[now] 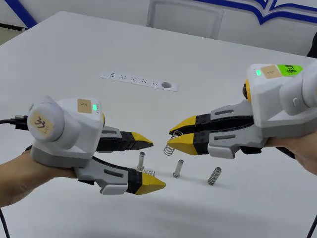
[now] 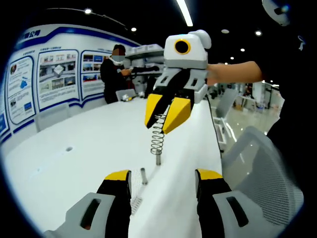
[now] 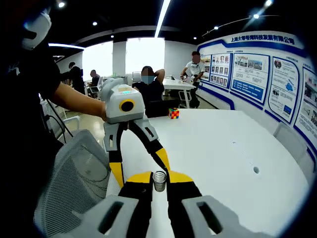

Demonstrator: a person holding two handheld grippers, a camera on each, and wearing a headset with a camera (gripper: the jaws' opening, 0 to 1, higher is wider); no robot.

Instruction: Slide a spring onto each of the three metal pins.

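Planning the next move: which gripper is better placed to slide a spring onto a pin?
Right. The right gripper is shut on a spring hanging close above a pin in the left gripper view. The left gripper is open and holds nothing.

I'm reading a handwritten "33" on the tan sticker (image 1: 42, 124) at the back of the left gripper (image 1: 157, 163). The wall board (image 3: 262, 38) carries a blue Chinese heading, too small for me. The scribble on the green sticker (image 1: 290, 69) atop the right gripper (image 1: 169, 139) is unreadable.
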